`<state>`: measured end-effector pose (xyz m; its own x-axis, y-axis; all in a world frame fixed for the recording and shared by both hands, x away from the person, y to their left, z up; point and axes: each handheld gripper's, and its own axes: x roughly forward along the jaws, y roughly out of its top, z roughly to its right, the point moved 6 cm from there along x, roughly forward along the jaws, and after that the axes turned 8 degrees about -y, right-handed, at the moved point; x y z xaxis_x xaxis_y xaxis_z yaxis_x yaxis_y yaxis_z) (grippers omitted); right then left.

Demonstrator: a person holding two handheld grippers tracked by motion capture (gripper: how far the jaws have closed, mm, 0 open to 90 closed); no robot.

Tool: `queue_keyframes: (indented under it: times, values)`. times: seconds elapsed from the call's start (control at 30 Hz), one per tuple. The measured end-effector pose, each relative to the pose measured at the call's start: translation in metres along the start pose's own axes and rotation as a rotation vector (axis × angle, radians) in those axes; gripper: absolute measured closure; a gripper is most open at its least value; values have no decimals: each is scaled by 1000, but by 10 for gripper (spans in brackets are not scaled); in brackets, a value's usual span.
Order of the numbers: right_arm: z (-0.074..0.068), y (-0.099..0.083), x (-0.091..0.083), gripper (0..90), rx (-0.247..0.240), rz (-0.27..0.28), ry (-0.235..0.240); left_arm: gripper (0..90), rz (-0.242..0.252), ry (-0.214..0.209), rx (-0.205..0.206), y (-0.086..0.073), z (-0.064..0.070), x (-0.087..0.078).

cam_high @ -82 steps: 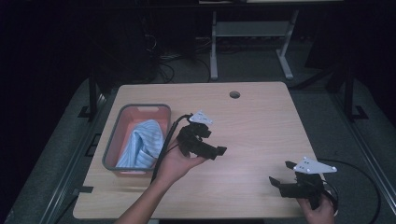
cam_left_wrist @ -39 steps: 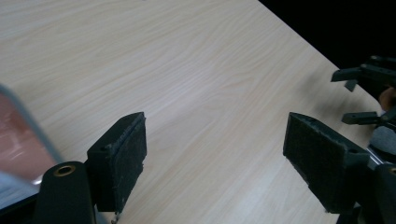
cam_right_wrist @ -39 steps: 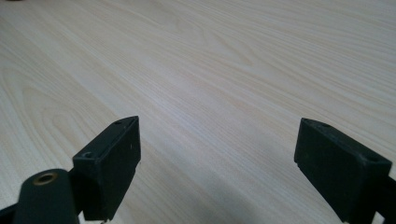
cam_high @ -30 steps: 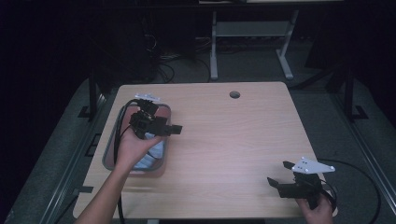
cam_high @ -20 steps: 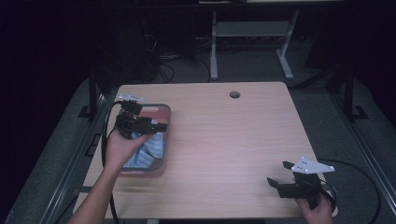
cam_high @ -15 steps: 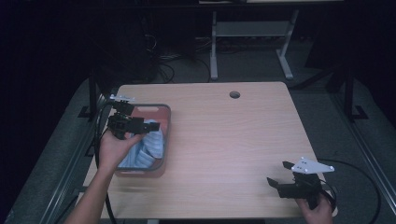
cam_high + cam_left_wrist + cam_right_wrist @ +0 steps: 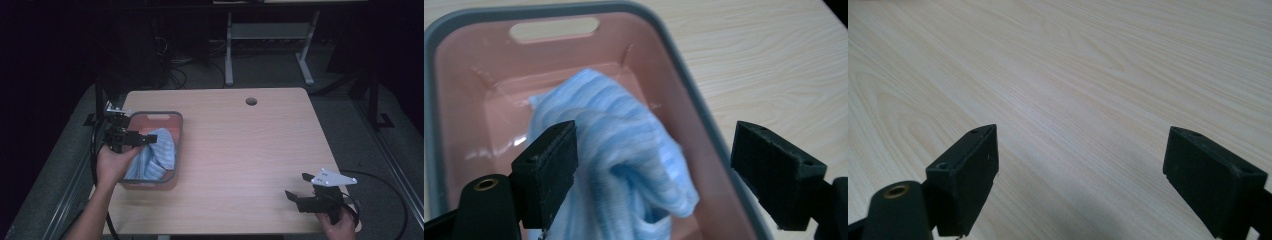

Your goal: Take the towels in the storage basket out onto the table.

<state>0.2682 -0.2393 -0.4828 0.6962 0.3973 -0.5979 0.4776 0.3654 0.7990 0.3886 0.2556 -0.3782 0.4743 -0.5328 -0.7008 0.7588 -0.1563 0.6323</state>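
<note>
Here, left hand-held gripper (image 7: 145, 139) wide open over blue cloth (image 7: 155, 155) in pink bin (image 7: 176, 131) at nine o'clock, holding nothing, right hand-held gripper (image 7: 296, 189) wide open, empty, above surface (image 7: 250, 150) at five o'clock.

The tabletop (image 7: 1088, 75) is pale wood-grain laminate, smooth and matt. The basin (image 7: 459, 100) is glossy pink plastic with a duller grey rim. In it lies a soft ribbed cloth (image 7: 624, 150), light blue. The left tongs (image 7: 654, 170) have matt black pads, finely textured
</note>
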Motion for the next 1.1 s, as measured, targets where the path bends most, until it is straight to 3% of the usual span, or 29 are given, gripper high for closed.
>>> queue_keyframes:
  times: [0.3, 0.37, 0.43, 0.8, 0.9, 1.03, 1.1]
  values:
    - [-2, 0, 1, 141, -10, -2, 7, 186, -56, 18, -31, -14, -8, 11]
    - [-2, 1, 1, 141, -9, -2, 8, 227, -86, 1, -33, -18, -9, 15]
    - [-2, 1, 1, 142, -8, -2, 9, 254, -108, 20, -28, -21, -11, 19]
    - [-5, 0, 3, 142, -24, -9, 14, 229, -164, 32, -57, -29, -12, 36]
    - [-5, 0, 3, 142, -14, -8, 14, 266, -177, 47, -61, -32, -14, 40]
    - [-5, -1, 2, 142, -23, -11, 11, 300, -208, 54, -61, -35, -16, 45]
    - [-5, 0, 3, 142, -16, -9, 14, 326, -248, 65, -41, -37, -14, 48]
